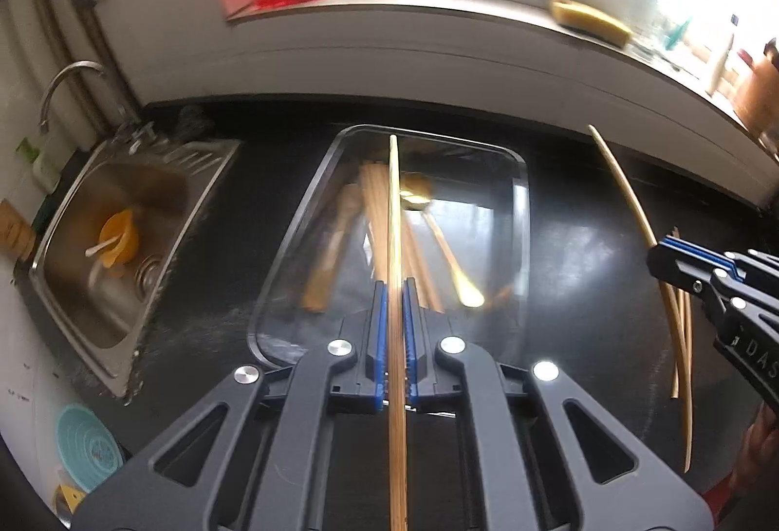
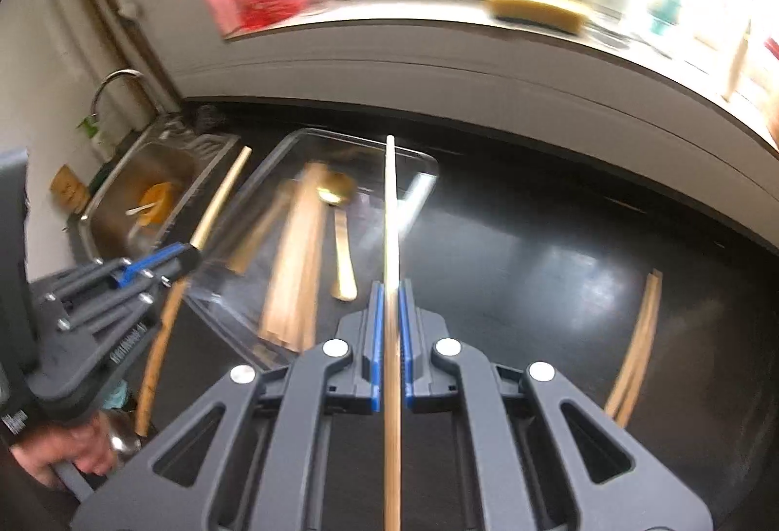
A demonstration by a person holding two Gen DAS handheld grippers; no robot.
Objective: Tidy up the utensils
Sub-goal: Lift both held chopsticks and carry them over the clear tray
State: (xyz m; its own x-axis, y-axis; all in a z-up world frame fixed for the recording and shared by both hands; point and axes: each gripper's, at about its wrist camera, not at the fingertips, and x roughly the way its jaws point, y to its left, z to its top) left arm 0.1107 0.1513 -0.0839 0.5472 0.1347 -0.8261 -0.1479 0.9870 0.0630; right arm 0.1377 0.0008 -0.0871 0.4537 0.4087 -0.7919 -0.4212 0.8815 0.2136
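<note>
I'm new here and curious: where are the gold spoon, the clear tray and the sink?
gold spoon [image 2: 343, 248], right wrist view, handle.
clear tray [image 1: 525, 210], left wrist view, right rim.
sink [image 1: 73, 239], left wrist view, left rim.

R tool [image 2: 390, 292] clamped on one chopstick [image 2: 391, 210], tip over clear tray [image 2: 287, 141]. In tray: chopstick bundle [image 2: 297, 258], gold spoon [image 2: 341, 229]. L tool [image 2: 187, 251] left of tray, gripping a chopstick [image 2: 219, 200]. Loose chopsticks [image 2: 638, 346] on bench [image 2: 511, 268], well right of tray.

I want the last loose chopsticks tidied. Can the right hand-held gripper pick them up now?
Probably not yet. The right hand-held gripper is shut on a chopstick, so it must drop that first. The loose chopsticks lie bare on the counter to its right, nothing covering them.
</note>
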